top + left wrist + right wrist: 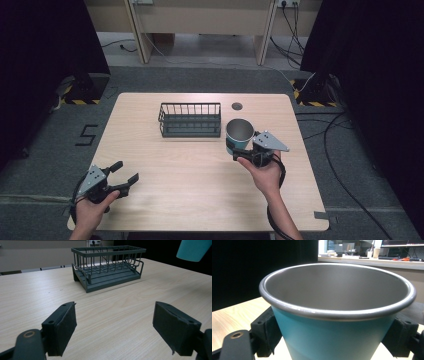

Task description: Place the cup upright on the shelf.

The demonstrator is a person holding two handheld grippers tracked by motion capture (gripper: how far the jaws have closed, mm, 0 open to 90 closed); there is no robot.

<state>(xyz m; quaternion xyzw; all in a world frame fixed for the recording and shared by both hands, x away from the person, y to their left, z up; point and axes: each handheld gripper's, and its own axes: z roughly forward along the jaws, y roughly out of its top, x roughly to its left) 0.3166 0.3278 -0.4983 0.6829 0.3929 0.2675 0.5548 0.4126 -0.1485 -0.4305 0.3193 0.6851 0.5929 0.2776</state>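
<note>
Teal cup clamped in the right jaws, lifted off the table!

Right gripper [244, 153] closed on both sides of the teal steel-lined cup [238, 135], upright, mouth open to the camera, held in the air just right of the dark wire basket [190, 120]. Left gripper [123, 176] spread wide with nothing between the pads, low over the near-left corner of the wooden table [200, 195], well apart from the basket.

Teal cup [238, 135] clamped upright between right gripper [243, 152] fingers, wire basket [190, 120] beyond; left gripper [126, 181] fingers spread.
</note>
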